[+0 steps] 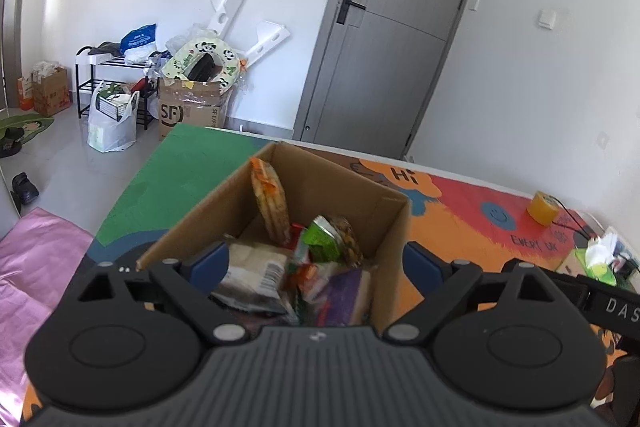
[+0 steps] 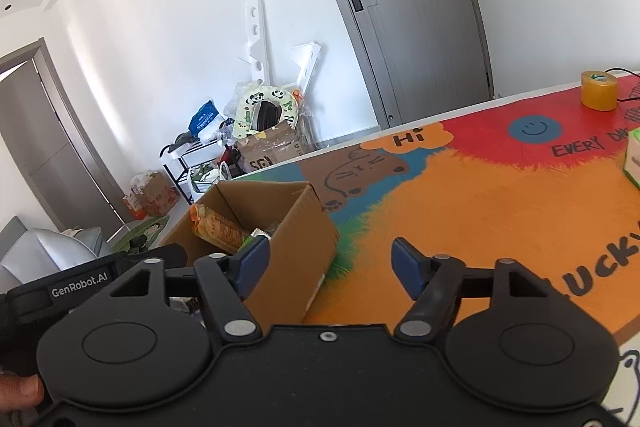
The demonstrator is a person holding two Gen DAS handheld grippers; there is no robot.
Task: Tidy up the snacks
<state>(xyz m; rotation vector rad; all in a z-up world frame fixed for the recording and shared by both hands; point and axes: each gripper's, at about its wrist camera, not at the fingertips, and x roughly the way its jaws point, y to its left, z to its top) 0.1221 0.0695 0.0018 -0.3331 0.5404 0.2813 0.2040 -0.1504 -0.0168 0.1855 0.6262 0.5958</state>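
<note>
2 grippers are held over a table with a bright cartoon mat (image 2: 460, 211). The left gripper (image 1: 316, 267) hangs right above an open cardboard box (image 1: 384, 223). Its jaws are spread wide, one blue pad inside the box and the other just outside the box wall, and they hold nothing. The box sits near the left edge of the table, on the mat. Many snacks are piled inside it. An orange cracker pack (image 1: 270, 203) stands tall against the left wall of the box. A green pack (image 1: 320, 239) is tilted in the middle. A pale pack with a barcode (image 1: 256, 271) lies low at the front, beside a purple pack (image 1: 344, 295).

The right gripper (image 2: 326, 267) is just right of the box, over the orange part of the mat. Its jaws are wide open too and hold nothing. A yellow tape roll (image 2: 599, 90) stands at the far edge of the table, well apart from the box.
</note>
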